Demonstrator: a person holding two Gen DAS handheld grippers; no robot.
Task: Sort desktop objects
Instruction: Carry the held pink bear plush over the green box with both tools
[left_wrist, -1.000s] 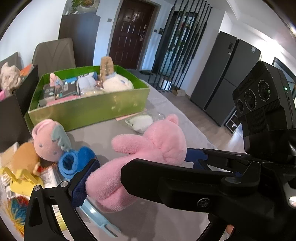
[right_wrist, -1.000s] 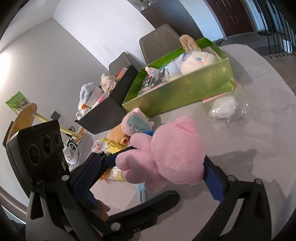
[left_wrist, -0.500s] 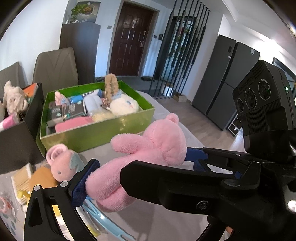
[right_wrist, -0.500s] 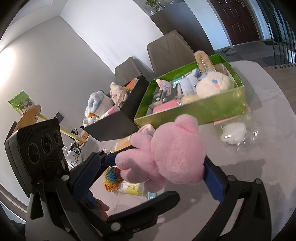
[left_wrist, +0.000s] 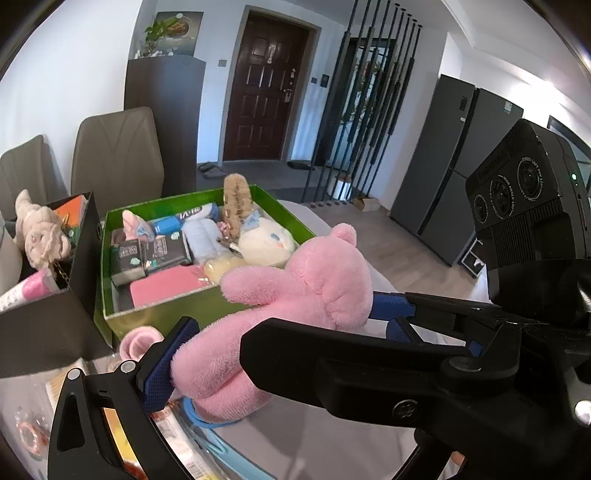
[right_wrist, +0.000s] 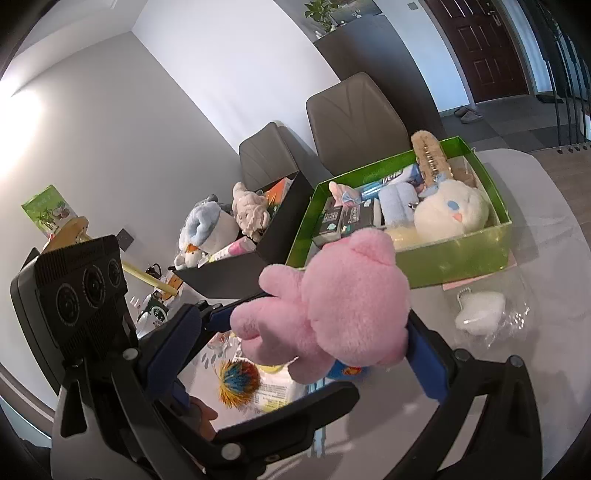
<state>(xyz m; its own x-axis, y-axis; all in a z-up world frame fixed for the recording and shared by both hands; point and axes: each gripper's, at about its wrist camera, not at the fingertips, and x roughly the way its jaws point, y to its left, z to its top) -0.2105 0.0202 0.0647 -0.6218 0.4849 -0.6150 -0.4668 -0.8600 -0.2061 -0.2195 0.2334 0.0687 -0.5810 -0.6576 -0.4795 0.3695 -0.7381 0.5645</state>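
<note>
The fluffy pink plush bear (right_wrist: 332, 306), pinched by both your claws (left_wrist: 280, 325) (right_wrist: 299, 325), needs carrying forward and releasing over the green cardboard box (right_wrist: 458, 254) ahead.

Ahead of me stands a dark panelled door (left_wrist: 265, 94) in a white wall (left_wrist: 74, 62). Left of it a tall dark cabinet (left_wrist: 164, 122) carries a potted plant (left_wrist: 155, 37) on top. Two taupe chairs (left_wrist: 118, 155) sit at the far edge of my grey table (right_wrist: 554, 229). To the right, black vertical bars (left_wrist: 362, 107) form a screen, then a dark fridge (left_wrist: 454, 166) on pale wood flooring (left_wrist: 391, 243). Daylight brightens the wall at my left (right_wrist: 22, 114).
</note>
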